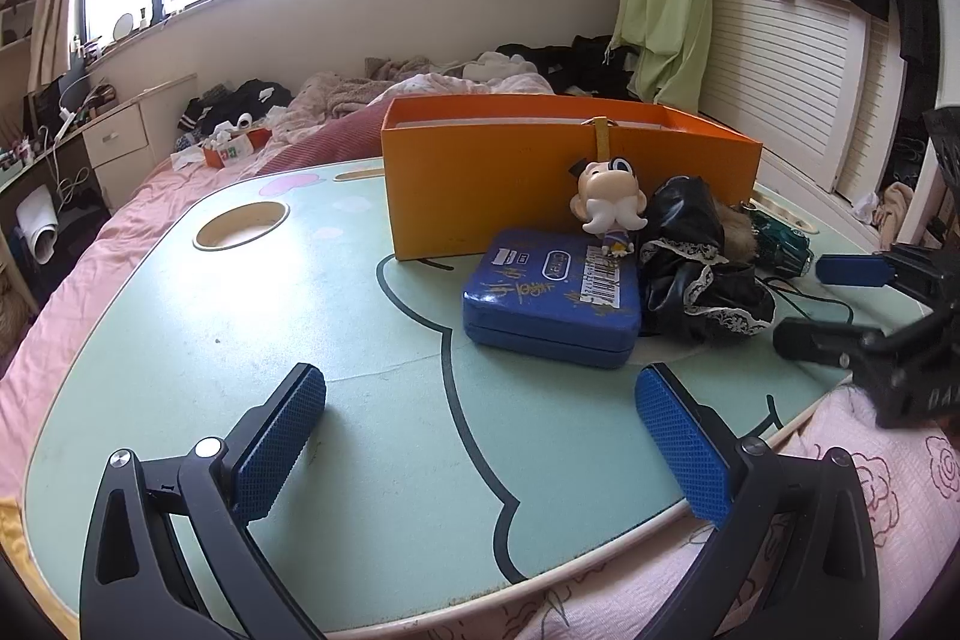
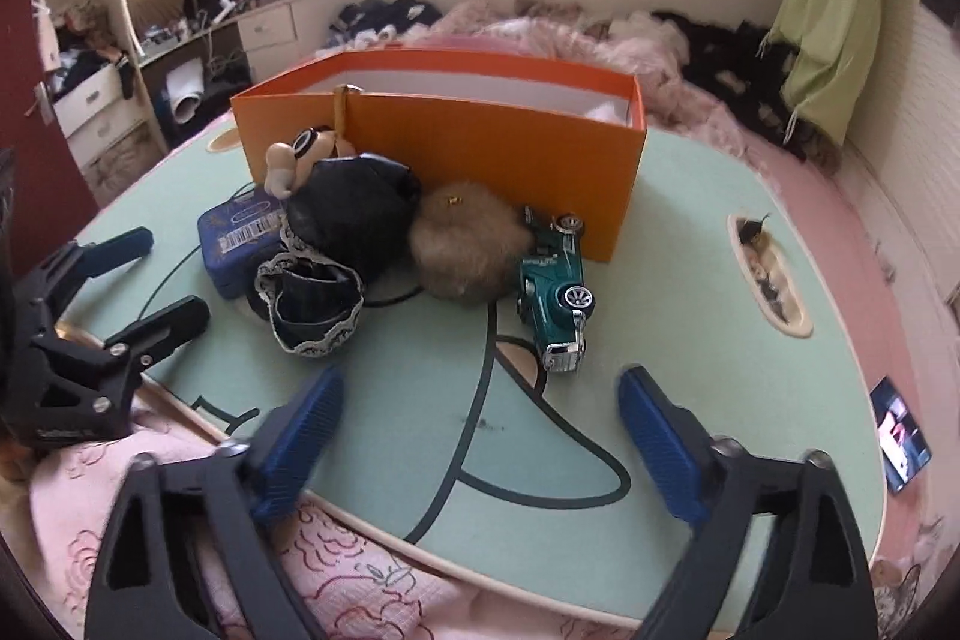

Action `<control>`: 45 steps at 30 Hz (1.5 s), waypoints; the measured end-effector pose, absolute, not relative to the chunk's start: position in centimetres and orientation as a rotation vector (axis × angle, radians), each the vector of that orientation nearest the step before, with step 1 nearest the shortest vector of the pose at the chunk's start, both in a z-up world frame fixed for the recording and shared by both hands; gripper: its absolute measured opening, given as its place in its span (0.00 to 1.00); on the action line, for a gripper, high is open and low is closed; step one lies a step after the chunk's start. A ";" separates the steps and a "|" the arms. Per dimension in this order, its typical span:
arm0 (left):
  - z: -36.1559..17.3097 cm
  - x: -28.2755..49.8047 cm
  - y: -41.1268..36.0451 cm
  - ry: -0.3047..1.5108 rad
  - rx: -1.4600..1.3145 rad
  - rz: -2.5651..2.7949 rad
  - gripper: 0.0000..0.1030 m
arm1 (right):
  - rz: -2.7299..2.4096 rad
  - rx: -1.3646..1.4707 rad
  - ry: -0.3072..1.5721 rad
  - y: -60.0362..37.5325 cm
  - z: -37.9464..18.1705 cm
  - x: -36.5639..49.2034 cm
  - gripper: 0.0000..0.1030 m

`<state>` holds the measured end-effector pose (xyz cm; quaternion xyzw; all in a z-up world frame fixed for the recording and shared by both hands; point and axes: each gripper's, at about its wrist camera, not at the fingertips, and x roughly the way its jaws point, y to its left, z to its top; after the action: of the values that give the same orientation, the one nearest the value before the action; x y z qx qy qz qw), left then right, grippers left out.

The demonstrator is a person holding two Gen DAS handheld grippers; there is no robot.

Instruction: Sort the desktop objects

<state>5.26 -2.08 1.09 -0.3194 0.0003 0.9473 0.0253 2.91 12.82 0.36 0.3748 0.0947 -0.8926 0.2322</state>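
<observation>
1. The things to sort lie bunched on the worktop (image 1: 180, 340), against the front wall of the orange box (image 2: 480, 142).
2. From left to right in the right wrist view: a blue tin (image 2: 240, 244), a figurine (image 2: 294, 160), a black lace-trimmed cloth (image 2: 336, 244), a fur ball (image 2: 468, 244) and a green toy car (image 2: 555, 286).
3. The right gripper (image 2: 480, 436) has its fingers spread wide with nothing between them; it hangs over the near edge of the worktop, short of the car.
4. The left gripper (image 1: 480, 436) is likewise spread and empty, in front of the tin.
5. The car looks stiff, fairly heavy and liable to roll; a hold across its body sides seems safest, not the wheels.
6. The fur ball and cloth should be light and soft, so a pinch anywhere would likely do, though the cloth may drag its neighbours.
7. The tin looks rigid and smooth; its short sides suit the fingers best.
8. The figurine seems top-heavy and may tip.
9. The right view shows the car and fur ball fully; the left view barely shows them behind the cloth.
10. The left view shows the figurine's face and the tin's lid plainly.
</observation>
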 end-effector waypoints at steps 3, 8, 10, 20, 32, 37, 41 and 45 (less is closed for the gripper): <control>1.0 5.2 -2.1 0.001 -0.987 2.927 1.00 | -2.438 1.035 0.229 13.1 0.1 2.6 0.99; 1.0 5.2 -2.2 0.001 -0.986 2.928 1.00 | -2.450 1.031 0.222 13.3 0.0 2.5 0.99; 1.0 5.2 -2.2 0.001 -0.986 2.928 1.00 | -2.450 1.029 0.221 13.3 0.0 2.6 1.00; 1.1 5.3 -2.2 0.000 -0.983 2.929 1.00 | -2.450 1.030 0.221 13.3 0.1 2.6 1.00; 1.2 5.5 -2.3 -0.004 -0.980 2.932 1.00 | -2.450 1.029 0.222 13.4 0.1 2.6 1.00; 1.3 5.5 -2.5 -0.024 -0.982 2.927 1.00 | -2.450 1.029 0.222 13.4 0.2 2.6 1.00; 2.3 5.4 -3.2 -0.083 -0.974 2.939 1.00 | -2.450 1.029 0.221 13.4 0.1 2.6 1.00; 5.7 4.6 -3.9 -0.116 -0.849 3.014 1.00 | -2.450 1.029 0.222 13.4 0.2 2.6 1.00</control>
<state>4.65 -3.86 5.68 -0.2709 -0.0369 0.9619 0.0040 2.58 13.38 0.17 0.3749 0.0810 -0.8931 0.2352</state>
